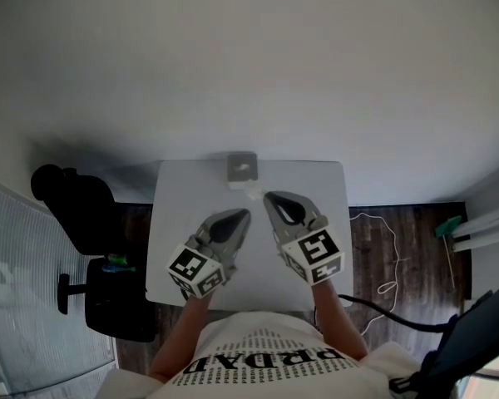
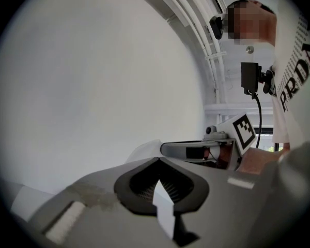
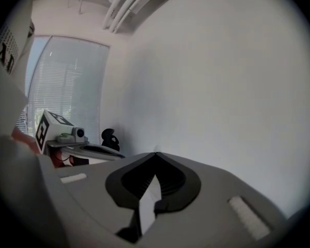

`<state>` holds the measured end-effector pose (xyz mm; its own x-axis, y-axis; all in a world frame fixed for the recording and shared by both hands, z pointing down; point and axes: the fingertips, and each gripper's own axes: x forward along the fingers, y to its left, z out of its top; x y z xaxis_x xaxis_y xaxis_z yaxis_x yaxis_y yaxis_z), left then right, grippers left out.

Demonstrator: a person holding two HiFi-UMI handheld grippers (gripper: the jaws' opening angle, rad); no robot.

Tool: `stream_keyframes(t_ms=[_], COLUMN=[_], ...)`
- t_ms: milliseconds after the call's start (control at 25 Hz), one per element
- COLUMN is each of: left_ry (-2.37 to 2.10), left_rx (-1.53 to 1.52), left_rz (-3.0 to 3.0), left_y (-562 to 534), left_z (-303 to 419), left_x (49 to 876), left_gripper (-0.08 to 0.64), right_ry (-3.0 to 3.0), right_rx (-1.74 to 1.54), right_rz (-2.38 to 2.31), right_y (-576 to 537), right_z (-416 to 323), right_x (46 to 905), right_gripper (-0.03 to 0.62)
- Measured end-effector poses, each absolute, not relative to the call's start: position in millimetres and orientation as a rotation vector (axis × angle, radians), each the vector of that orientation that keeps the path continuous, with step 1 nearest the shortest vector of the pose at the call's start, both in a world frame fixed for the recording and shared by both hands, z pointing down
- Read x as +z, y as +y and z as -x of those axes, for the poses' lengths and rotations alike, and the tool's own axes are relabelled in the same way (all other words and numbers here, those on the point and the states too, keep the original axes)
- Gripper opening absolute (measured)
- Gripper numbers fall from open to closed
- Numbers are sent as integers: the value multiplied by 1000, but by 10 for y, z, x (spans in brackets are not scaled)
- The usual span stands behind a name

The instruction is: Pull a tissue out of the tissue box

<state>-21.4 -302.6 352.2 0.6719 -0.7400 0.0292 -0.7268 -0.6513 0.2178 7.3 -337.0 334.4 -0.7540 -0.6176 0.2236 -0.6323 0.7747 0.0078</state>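
**Both tools shut, box ahead of their tips**

The left tool (image 1: pixel 244 214) and the right tool (image 1: pixel 269 196) hang side by side over the white counter (image 1: pixel 183 223). Each has its jaws together, with nothing between them. The tissue box (image 1: pixel 242 167) sits just beyond the tips, at the counter's far edge and slightly closer to the right tool. The likely risks are that shut jaws would nudge the light box off that edge, or that a pull would lift the box if nothing holds it down.
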Motion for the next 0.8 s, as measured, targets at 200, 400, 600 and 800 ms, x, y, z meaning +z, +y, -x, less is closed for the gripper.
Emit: stream_keyframes(t_ms=[200, 400, 600, 800], left_ry=[-1185, -1188, -1184, -1173], left_rx=[-77, -72, -78, -84], left_rz=[-2672, -2676, -2678, -2681], left_y=[-3011, -3000, -2996, -3016], left_z=[190, 190, 171, 147], left_x=[3551, 3547, 3541, 3531], left_gripper=[-8, -8, -8, -8], right_ry=[-2762, -2760, -2761, -2756], right_rx=[106, 112, 103, 106], right_rz=[-981, -982, -981, -977], right_y=[-3359, -3343, -3335, -3342], right_z=[-88, -99, -98, -80], right_x=[3322, 3353, 3347, 3342], right_gripper=[9, 8, 9, 8])
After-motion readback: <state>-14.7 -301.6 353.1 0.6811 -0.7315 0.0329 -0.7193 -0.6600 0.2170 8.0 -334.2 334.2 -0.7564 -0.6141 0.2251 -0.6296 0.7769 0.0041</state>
